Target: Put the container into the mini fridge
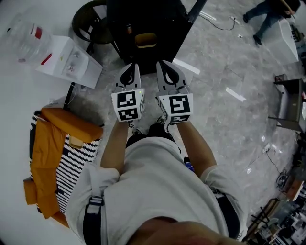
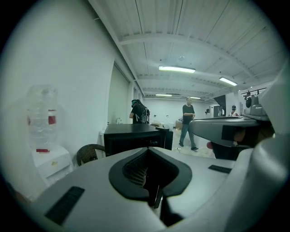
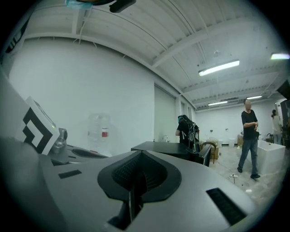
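Note:
The black mini fridge point(image 1: 143, 24) stands on the floor ahead of me, its door point(image 1: 195, 12) swung open to the right. An amber shape point(image 1: 146, 39) shows in its open front; I cannot tell whether it is the container. My left gripper point(image 1: 130, 68) and right gripper point(image 1: 166, 65) are held side by side just short of the fridge, both shut with nothing between the jaws. The left gripper view shows the shut jaws point(image 2: 149, 158) below the fridge point(image 2: 136, 138). The right gripper view shows its shut jaws point(image 3: 138, 158) and the fridge point(image 3: 172, 149).
A white water dispenser point(image 1: 67, 60) with a clear bottle point(image 1: 28, 38) stands at the left wall, a wicker chair point(image 1: 88, 21) beside the fridge. An orange jacket point(image 1: 62, 158) lies on a striped seat at my left. People point(image 1: 267, 14) stand farther off.

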The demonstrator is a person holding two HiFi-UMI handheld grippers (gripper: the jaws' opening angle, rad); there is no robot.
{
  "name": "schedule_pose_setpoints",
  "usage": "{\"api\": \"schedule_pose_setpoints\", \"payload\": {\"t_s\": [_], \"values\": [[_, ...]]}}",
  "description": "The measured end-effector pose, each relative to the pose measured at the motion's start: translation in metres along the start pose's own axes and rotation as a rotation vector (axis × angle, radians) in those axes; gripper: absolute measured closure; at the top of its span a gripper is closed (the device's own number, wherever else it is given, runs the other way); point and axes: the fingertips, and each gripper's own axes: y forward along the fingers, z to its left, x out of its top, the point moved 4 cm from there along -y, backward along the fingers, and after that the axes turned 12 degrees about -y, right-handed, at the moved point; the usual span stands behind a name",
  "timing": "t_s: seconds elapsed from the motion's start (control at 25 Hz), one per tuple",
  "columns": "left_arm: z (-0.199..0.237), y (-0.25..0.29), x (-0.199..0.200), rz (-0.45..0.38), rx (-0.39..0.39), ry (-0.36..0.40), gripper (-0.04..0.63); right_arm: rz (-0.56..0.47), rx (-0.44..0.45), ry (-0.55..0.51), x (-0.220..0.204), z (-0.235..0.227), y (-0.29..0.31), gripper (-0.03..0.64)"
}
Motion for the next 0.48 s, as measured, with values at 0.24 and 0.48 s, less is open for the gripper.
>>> {"api": "schedule_pose_setpoints", "payload": {"t_s": [0.24, 0.48], "values": [[-0.019, -0.016, 0.013, -0.025, -0.039, -0.007, 0.583, -0.032, -0.022, 0.022, 0.013, -0.004, -0.013, 0.58], [-0.02, -0.024, 0.01, -0.035, -0.053, 0.011, 0.583, -0.037, -0.016, 0.025, 0.013, 0.007, -0.013, 0.58]]}}
